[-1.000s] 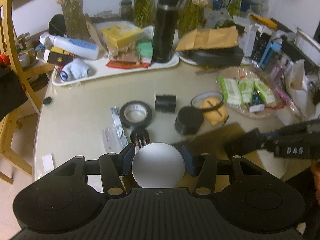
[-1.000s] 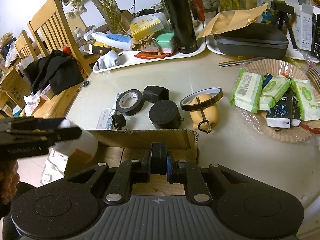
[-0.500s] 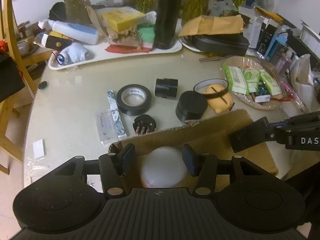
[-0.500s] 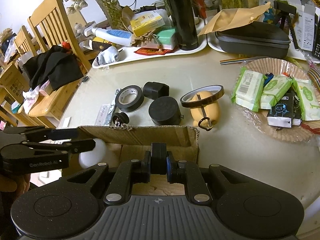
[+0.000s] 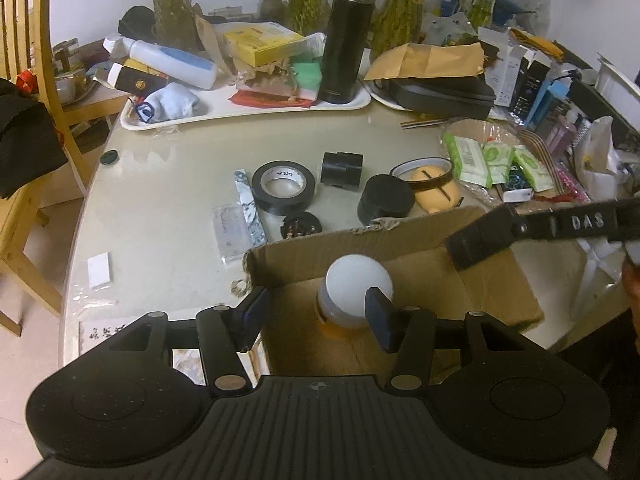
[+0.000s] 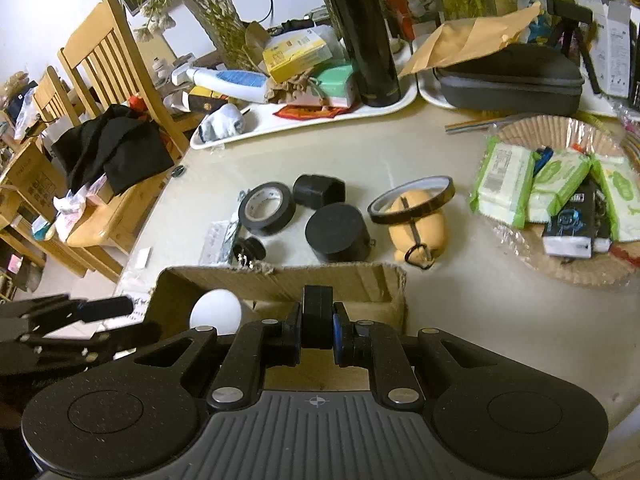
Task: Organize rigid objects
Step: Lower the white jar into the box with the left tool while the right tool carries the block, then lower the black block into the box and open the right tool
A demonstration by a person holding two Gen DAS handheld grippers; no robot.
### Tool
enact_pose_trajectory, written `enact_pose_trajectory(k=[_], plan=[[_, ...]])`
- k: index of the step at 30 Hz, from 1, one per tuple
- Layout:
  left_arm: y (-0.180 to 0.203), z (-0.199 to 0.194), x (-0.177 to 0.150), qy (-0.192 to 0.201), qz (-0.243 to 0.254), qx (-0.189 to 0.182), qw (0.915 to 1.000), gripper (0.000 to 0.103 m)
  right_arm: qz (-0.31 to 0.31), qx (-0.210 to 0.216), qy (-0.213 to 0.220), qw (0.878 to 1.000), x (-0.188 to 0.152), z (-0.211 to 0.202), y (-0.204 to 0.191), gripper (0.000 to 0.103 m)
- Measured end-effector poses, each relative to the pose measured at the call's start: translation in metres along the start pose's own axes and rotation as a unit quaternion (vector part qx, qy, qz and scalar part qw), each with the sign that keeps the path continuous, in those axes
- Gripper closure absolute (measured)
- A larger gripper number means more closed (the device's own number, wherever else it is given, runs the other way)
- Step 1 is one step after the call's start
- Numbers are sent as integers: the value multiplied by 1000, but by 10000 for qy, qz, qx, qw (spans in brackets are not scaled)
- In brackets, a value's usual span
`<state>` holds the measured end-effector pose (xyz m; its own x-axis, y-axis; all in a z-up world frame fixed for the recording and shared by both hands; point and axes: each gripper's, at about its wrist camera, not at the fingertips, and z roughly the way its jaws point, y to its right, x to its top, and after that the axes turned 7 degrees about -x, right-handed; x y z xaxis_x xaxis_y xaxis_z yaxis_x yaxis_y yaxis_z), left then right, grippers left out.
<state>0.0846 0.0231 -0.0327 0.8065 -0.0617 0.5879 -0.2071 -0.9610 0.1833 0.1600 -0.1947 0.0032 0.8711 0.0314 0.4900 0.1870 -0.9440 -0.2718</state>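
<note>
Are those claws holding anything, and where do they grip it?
The right gripper pinches a small black block by its sides. The left gripper holds nothing: the white bulb stands in the box, clear of one pad.

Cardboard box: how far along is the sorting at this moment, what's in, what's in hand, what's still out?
Done: the white-domed object sits inside the cardboard box, with the left gripper open around it. In hand: the right gripper is shut on a small black block above the box. Left on the table: black tape roll, black cylinder, black connector, small black plug, yellow toy.
</note>
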Motion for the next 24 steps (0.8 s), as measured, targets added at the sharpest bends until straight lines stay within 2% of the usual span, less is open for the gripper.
enact_pose_trajectory(k=[1, 2, 4, 6, 11, 22, 24], plan=[[0, -1, -1, 5, -10, 17, 10000, 50, -39, -134, 48, 9999, 1, 0, -1, 61], [-2, -2, -2, 2, -42, 22, 10000, 50, -90, -266, 72, 9996, 1, 1, -3, 36], [-4, -4, -4, -16, -131, 2, 9999, 50, -177, -520, 194, 9983, 1, -1, -5, 14], [-5, -7, -8, -17, -206, -15, 9998, 50, -325, -647, 310, 9969, 1, -3, -7, 6], [-6, -8, -14, -44, -256, 40, 9997, 50, -501, -784, 192, 9955, -1, 4, -12, 0], [-5, -11, -21, -63, -313, -4, 9995, 50, -391, -1114, 83, 9930, -2, 10, -5, 0], [-5, -10, -21, -58, -341, -11, 9994, 50, -369, -1276, 65, 9911, -2, 11, -3, 0]])
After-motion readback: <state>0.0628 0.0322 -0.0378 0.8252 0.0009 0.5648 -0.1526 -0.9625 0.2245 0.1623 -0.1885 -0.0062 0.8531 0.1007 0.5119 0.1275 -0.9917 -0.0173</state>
